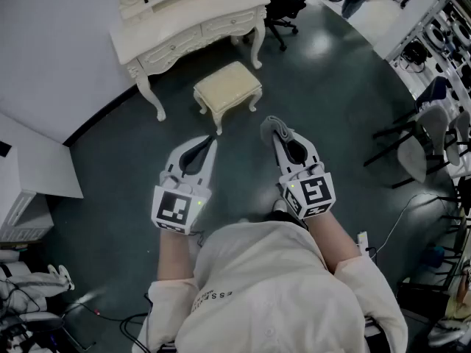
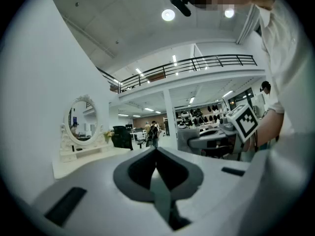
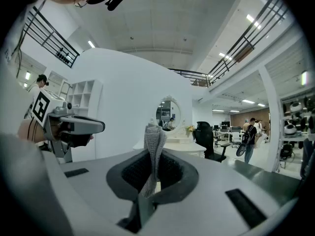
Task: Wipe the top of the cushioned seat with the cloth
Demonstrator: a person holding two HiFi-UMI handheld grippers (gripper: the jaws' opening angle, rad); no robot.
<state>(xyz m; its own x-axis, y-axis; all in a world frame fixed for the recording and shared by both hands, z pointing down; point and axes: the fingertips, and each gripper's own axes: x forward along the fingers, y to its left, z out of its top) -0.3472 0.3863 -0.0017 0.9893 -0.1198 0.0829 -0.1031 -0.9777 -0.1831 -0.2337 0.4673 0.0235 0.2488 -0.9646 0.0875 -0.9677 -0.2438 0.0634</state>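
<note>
The head view is dim and grey, with a soft shadow under the cream padded stool (image 1: 227, 87) near the top middle. Both gripper views are bright, lit by round white ceiling lamps (image 2: 168, 15) at the top. Their edges bend into a black ring, and the bottom is blurry.

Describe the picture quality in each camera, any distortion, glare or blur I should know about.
Head view: dim and bluish, wide-angle, yet the cushioned seat reads sharp. Left gripper view: strong fisheye inside a black rim, with a ceiling light flaring white. Right gripper view: same fisheye and black rim; the cloth is crisp enough to show its knit.
</note>
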